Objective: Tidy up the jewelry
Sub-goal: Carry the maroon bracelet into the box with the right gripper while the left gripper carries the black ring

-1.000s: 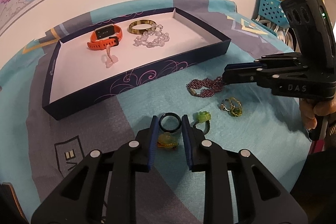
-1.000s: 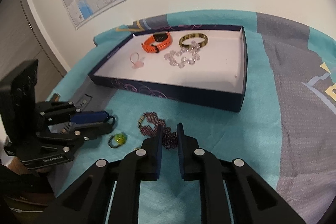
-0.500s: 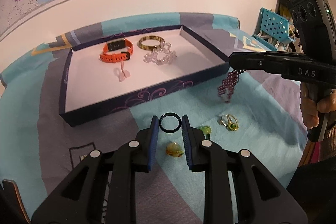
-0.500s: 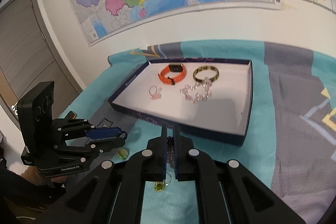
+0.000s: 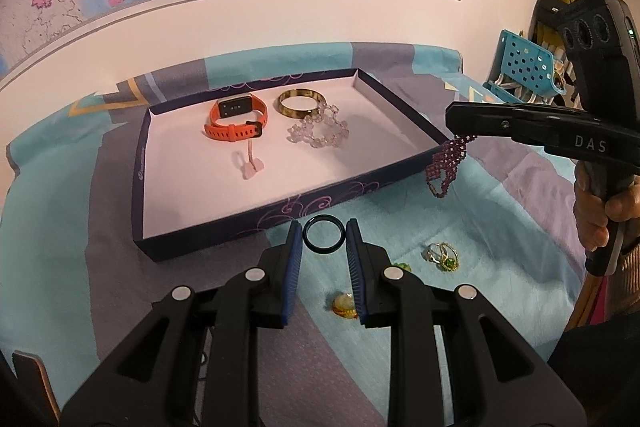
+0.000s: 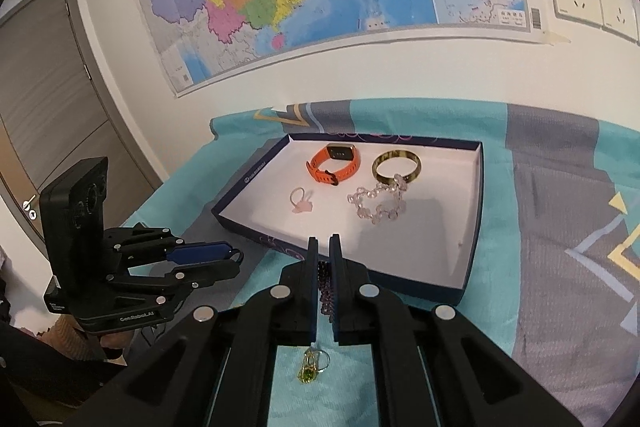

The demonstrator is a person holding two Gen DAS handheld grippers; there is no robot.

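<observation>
My left gripper (image 5: pixel 323 233) is shut on a black ring (image 5: pixel 324 256), held above the cloth just in front of the tray. The dark blue tray (image 5: pixel 240 223) has a white floor. In it lie an orange watch (image 5: pixel 236 125), a gold bangle (image 5: pixel 300 103), a clear bead bracelet (image 5: pixel 320 133) and a pink ring (image 5: pixel 248 165). My right gripper (image 6: pixel 324 247) is shut on a purple bead bracelet (image 6: pixel 326 287), which hangs from its tips near the tray's right front corner. In the left wrist view that bracelet (image 5: pixel 446 163) dangles clear of the cloth.
Gold rings with a green stone (image 5: pixel 442 255), an amber piece (image 5: pixel 344 305) and a green ring (image 5: pixel 402 267) lie on the teal and grey cloth. A blue basket (image 5: pixel 528 71) stands at the far right. A wall with a map rises behind the tray.
Both grippers have risen. The right one closed on the purple bracelet and lifted it off the cloth toward the tray. The black ring came up with the left gripper.
</observation>
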